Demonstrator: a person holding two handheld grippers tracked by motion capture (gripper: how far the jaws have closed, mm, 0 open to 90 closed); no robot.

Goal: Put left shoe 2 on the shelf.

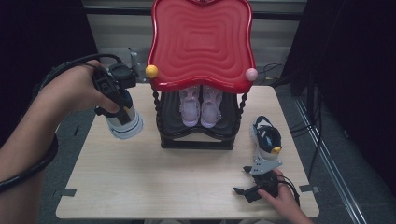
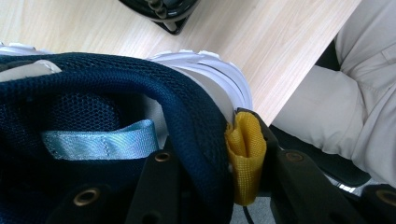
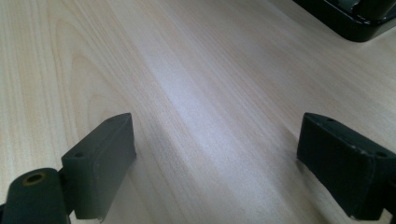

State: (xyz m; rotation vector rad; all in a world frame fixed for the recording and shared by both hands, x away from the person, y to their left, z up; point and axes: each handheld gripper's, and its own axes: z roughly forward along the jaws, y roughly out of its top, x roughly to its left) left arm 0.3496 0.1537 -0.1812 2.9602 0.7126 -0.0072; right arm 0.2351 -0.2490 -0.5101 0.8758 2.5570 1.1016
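On table [image 1: 140, 186] — 1 rack [image 1: 198, 135], 2 pink shoes [image 1: 201, 107], 2 navy sneakers [image 1: 122, 119].

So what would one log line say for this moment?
left gripper: shut on navy shoe, lifted | right gripper: open, by table | other shoe: on table | rack: pink pair

No legible text, label, brand, number or sign anywhere. Checked shoe [image 2: 140, 93] and its yellow tab [image 2: 245, 154], red-topped rack [image 1: 201, 42], table [image 1: 187, 186]: all blank or too blurred to read.
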